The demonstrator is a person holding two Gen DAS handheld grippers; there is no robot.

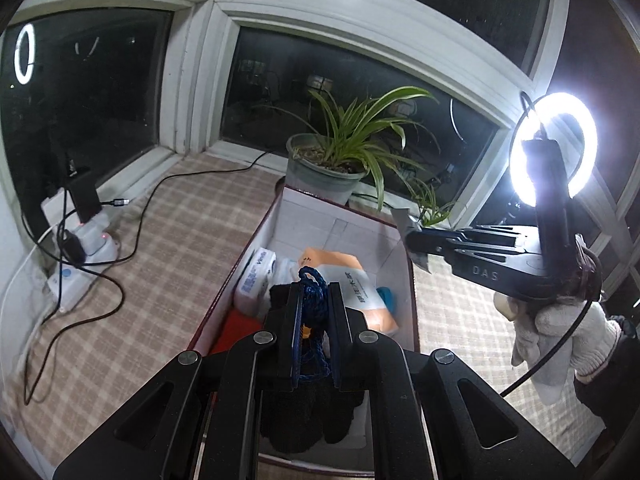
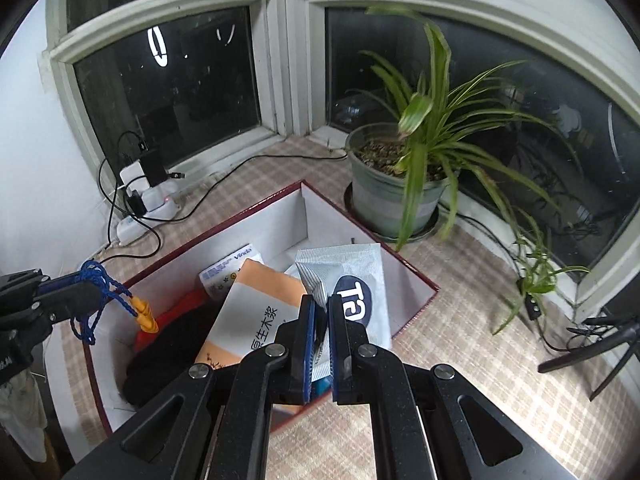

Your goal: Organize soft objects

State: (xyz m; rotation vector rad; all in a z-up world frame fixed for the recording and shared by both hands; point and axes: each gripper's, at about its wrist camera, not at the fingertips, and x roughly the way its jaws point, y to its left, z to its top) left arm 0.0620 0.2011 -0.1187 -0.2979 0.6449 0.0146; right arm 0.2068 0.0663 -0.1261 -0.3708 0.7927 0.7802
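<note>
**2 grippers hold soft items over the sorting box**

The left gripper (image 1: 314,300) hangs above a red-edged box (image 2: 352,226) on the checked counter (image 1: 192,232), its jaws pressed together on a blue cord (image 2: 96,284) with orange ends that dangle over the open top. Held there, the cord would probably fall among the things already packed if let go.

The right gripper (image 2: 320,310) is at the box's near-right side, its jaws nearly closed and pinching the lower edge of a silver pouch (image 2: 356,280) with a dark round label. Gripped by that edge, the pouch stands up over the contents, apparently so it can be lowered in.

Inside the box lie an orange-and-white tissue pack (image 2: 256,304), a white tissue pack (image 2: 228,266) printed in blue, a dark knit garment (image 2: 168,360) and something red beneath it. The packs lean on each other, leaving bare floor toward the far wall.

A potted spider plant (image 2: 400,176) stands just beside the box's far corner, and a charging block (image 2: 154,200) with trailing cables sits by the window, well apart. A ring light (image 1: 556,148) shines at the counter's right end.
</note>
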